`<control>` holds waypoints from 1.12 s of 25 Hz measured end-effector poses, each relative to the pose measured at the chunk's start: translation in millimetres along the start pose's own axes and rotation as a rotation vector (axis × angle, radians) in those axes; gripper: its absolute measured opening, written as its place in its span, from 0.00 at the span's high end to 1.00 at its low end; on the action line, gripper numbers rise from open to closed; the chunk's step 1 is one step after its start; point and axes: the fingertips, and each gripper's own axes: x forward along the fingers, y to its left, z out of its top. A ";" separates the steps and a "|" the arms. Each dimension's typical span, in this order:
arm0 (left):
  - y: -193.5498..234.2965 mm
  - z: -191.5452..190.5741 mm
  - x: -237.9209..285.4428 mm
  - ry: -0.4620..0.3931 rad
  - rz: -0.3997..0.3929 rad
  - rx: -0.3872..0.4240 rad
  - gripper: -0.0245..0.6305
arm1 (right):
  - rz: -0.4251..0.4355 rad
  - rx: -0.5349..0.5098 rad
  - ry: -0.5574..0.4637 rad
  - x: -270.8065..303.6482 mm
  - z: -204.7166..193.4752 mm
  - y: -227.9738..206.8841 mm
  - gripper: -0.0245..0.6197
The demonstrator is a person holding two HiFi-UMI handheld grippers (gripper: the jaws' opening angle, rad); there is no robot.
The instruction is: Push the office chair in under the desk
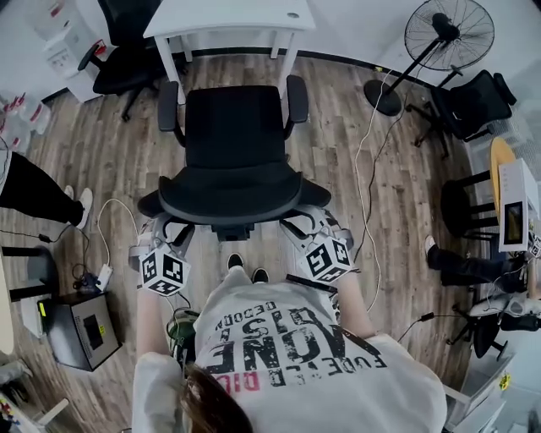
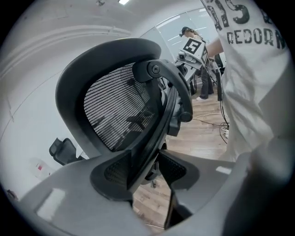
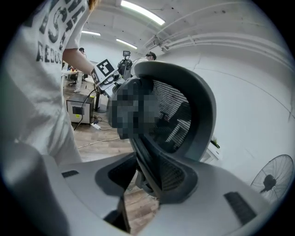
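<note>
A black office chair [image 1: 232, 135] stands with its seat toward the white desk [image 1: 228, 17] at the top of the head view. Its curved mesh backrest [image 1: 230, 193] is the part closest to me. My left gripper [image 1: 166, 230] is shut on the backrest's left edge and my right gripper [image 1: 297, 227] on its right edge. In the left gripper view the backrest [image 2: 115, 110] rim runs down between the jaws of the left gripper [image 2: 146, 173]. The right gripper view shows the same on the other side: the backrest [image 3: 184, 115] rim sits between the jaws of the right gripper [image 3: 147, 177].
A second black chair [image 1: 127, 59] stands left of the desk. On the right are a floor fan [image 1: 448, 34] and another black chair [image 1: 469, 101]. A white cable [image 1: 363, 169] trails over the wood floor. A computer case [image 1: 80, 330] sits at lower left, with a bystander's leg [image 1: 34, 194] nearby.
</note>
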 end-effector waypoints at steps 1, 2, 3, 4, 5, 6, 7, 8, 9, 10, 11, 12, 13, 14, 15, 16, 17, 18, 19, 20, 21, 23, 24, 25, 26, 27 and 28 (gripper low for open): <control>4.3 -0.2 2.7 0.002 -0.001 0.001 0.67 | -0.001 0.006 0.003 3.2 0.6 -3.6 0.73; 7.9 -0.5 5.2 0.004 -0.003 0.003 0.67 | -0.002 0.013 0.008 6.0 1.1 -6.5 0.73; 10.9 -0.8 7.4 0.004 -0.005 0.005 0.67 | -0.003 0.019 0.012 8.5 1.2 -8.8 0.73; 13.5 -1.3 9.6 0.003 -0.004 0.007 0.67 | -0.002 0.022 0.014 10.8 1.2 -10.8 0.73; 15.8 -1.9 11.7 0.000 -0.002 0.009 0.67 | 0.000 0.025 0.016 13.1 1.1 -12.7 0.73; 18.1 -2.4 13.8 -0.003 0.001 0.011 0.67 | 0.004 0.029 0.018 15.5 1.0 -14.8 0.73; 20.8 -2.7 16.0 -0.006 0.004 0.014 0.67 | 0.007 0.033 0.020 17.9 1.1 -17.3 0.73; 23.7 -2.8 18.4 -0.008 0.006 0.016 0.67 | 0.009 0.037 0.023 20.2 1.1 -20.2 0.73; 26.7 -2.7 20.6 -0.010 0.006 0.018 0.67 | 0.010 0.040 0.025 22.5 1.2 -23.3 0.73; 29.7 -2.5 22.8 -0.011 0.005 0.019 0.67 | 0.010 0.042 0.027 24.7 1.2 -26.5 0.73; 32.8 -2.2 25.0 -0.013 0.005 0.020 0.67 | 0.009 0.044 0.029 27.0 1.2 -29.6 0.73; 35.9 -1.8 27.4 -0.014 0.005 0.022 0.67 | 0.007 0.046 0.030 29.2 1.2 -32.9 0.73; 39.1 -1.3 30.0 -0.016 0.005 0.024 0.67 | 0.004 0.048 0.032 31.4 1.1 -36.4 0.73; 42.3 -0.9 32.8 -0.017 0.005 0.027 0.67 | 0.001 0.051 0.033 33.6 1.0 -39.8 0.73; 45.5 -0.9 35.5 -0.018 0.004 0.029 0.67 | -0.001 0.053 0.033 35.9 1.1 -43.0 0.73; 48.6 -1.2 37.9 -0.019 0.004 0.031 0.67 | -0.003 0.054 0.034 38.5 1.3 -45.9 0.73; 51.7 -1.6 40.1 -0.022 0.004 0.033 0.67 | -0.004 0.056 0.036 41.2 1.5 -48.7 0.73; 55.0 -1.8 42.5 -0.024 0.005 0.035 0.67 | -0.005 0.059 0.037 43.9 1.7 -51.7 0.73; 58.4 -1.8 44.9 -0.026 0.005 0.036 0.67 | -0.006 0.061 0.038 46.6 1.9 -54.8 0.73; 61.8 -1.7 47.4 -0.028 0.004 0.035 0.67 | -0.007 0.063 0.038 49.1 2.1 -57.9 0.73; 65.2 -1.6 49.8 -0.030 0.003 0.034 0.67 | -0.006 0.065 0.040 51.6 2.4 -61.2 0.73; 71.6 -1.3 54.3 -0.033 -0.001 0.034 0.67 | -0.002 0.069 0.047 56.1 3.0 -67.7 0.73; 74.8 -1.2 56.3 -0.034 -0.004 0.035 0.67 | 0.000 0.072 0.050 58.3 3.5 -70.8 0.73; 78.1 -1.3 58.2 -0.035 -0.006 0.034 0.67 | 0.002 0.074 0.054 60.7 4.0 -73.8 0.73; 81.4 -1.7 60.1 -0.035 -0.007 0.034 0.67 | 0.003 0.075 0.056 63.4 4.4 -76.6 0.73; 84.3 -2.3 62.0 -0.037 -0.008 0.033 0.67 | 0.003 0.077 0.057 66.1 4.6 -79.0 0.73; 86.8 -3.0 63.8 -0.038 -0.008 0.032 0.68 | 0.002 0.077 0.057 68.8 4.7 -80.9 0.73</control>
